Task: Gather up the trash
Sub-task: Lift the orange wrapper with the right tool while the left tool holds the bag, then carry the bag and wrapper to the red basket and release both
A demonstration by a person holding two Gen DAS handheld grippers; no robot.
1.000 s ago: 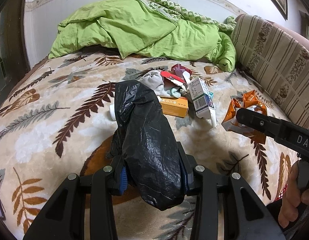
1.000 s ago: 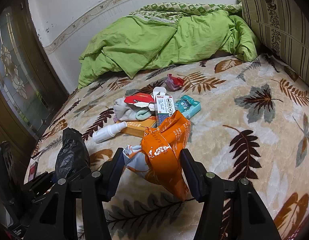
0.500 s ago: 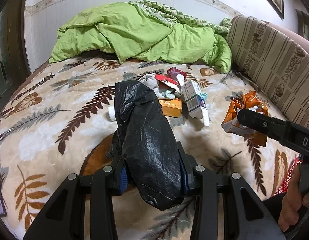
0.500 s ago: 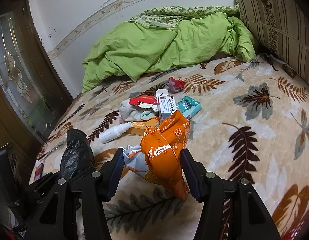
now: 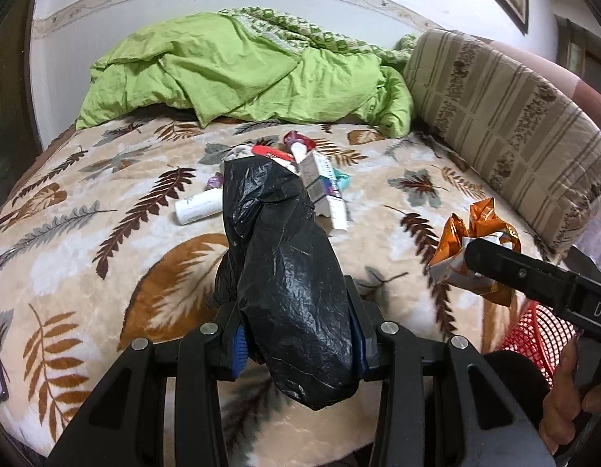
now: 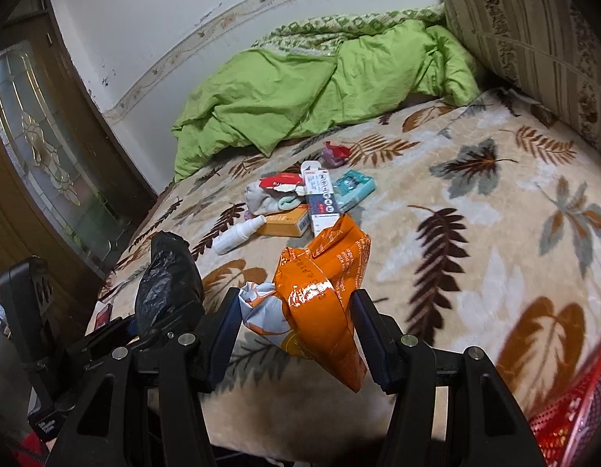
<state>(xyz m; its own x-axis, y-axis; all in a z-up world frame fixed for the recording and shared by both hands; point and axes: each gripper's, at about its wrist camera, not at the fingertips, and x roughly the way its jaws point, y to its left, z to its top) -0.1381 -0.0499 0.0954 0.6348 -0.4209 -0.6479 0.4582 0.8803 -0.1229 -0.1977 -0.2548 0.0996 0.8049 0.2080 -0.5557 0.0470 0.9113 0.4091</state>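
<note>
Black bag (image 5: 288, 284) in left hand-held gripper (image 5: 298, 344), orange wrapper (image 6: 323, 303) in right hand-held gripper (image 6: 296, 334).

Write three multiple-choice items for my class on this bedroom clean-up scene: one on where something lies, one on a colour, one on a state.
1. Where does the white plastic spray bottle lie?
A. in the red mesh basket
B. on the leaf-patterned blanket
C. on the green quilt

2. What colour is the crinkled snack wrapper in the right hand-held gripper?
A. orange
B. blue
C. black

3. What state is the left hand-held gripper in?
A. open and empty
B. shut on a white box
C. shut on the crumpled black plastic bag

Answers:
1 B: the bottle rests flat on the blanket, beside the other litter.
2 A: the foil between the fingers is bright orange.
3 C: both fingers press the bag's sides.
</note>
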